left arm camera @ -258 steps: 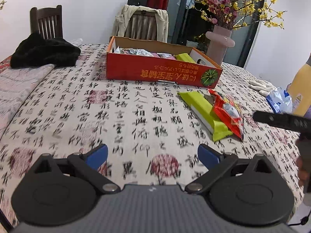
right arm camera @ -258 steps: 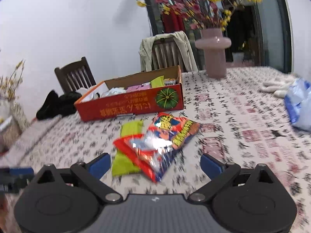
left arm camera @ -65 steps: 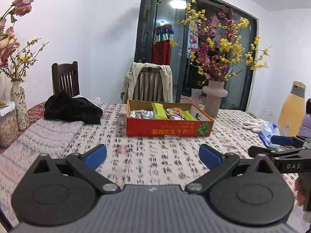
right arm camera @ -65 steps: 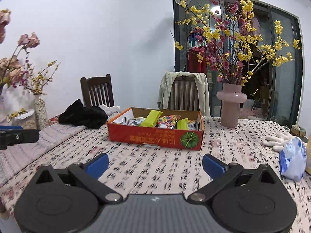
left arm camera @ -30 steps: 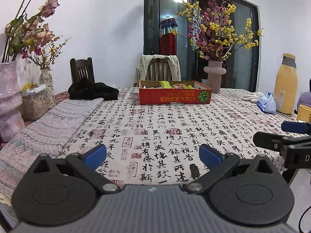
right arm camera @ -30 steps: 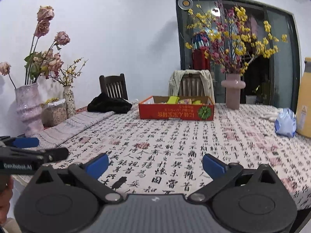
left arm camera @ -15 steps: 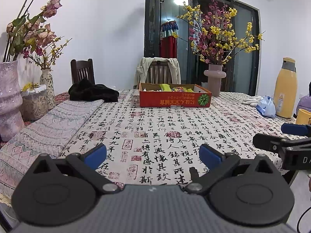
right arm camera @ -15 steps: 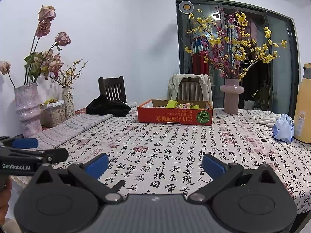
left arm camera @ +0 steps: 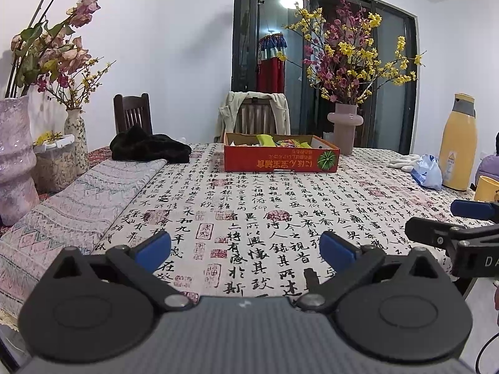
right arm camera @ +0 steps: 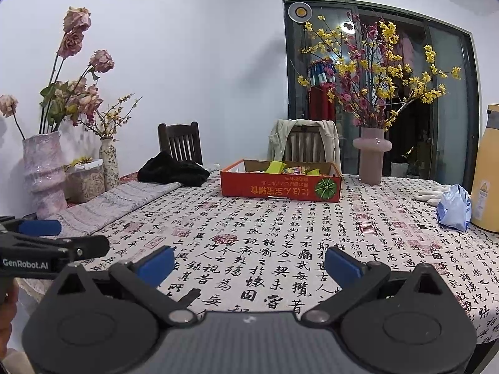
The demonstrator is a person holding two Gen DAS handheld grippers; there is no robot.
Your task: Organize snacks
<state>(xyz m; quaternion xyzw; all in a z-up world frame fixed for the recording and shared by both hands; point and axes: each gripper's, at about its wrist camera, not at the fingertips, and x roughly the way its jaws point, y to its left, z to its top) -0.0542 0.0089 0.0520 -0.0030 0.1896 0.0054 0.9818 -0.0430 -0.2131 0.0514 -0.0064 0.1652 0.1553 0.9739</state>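
The bench [left arm camera: 280, 205] fills both views, covered by a cloth printed with black calligraphy and, along its left edge, a folded patterned runner [left arm camera: 81, 199]. Nothing loose lies on the open middle of the cloth. Toward the far edge stands the red cardboard box [left arm camera: 280, 157], its long printed side facing the cameras, and the snacks [left arm camera: 274, 140] sit inside it: a lime-green packet leaning up near the middle and a few bright foil packs beside it, their tops just showing over the rim. By this look the sorting appears complete or nearly so.

Near the far left corner lies a black garment [left arm camera: 149, 148]; a pink vase [left arm camera: 344, 127] of flowering branches stands just beyond the box's right end. Along the right edge are a yellow flask [left arm camera: 458, 152], a blue plastic bag [left arm camera: 428, 173] and white gloves [left arm camera: 404, 159].

Both tools hang above the near edge, well apart from the box. The left gripper [left arm camera: 244, 247] is spread wide and empty, and so is the right gripper [right arm camera: 249, 261], which holds nothing between its blue pads.

If a packet needs moving, it should be light, crinkly and slick, with crushable contents. A gentle pinch on a flat sealed end seam looks safer than squeezing the puffed middle. The box itself is stiff card, best taken by a side wall.
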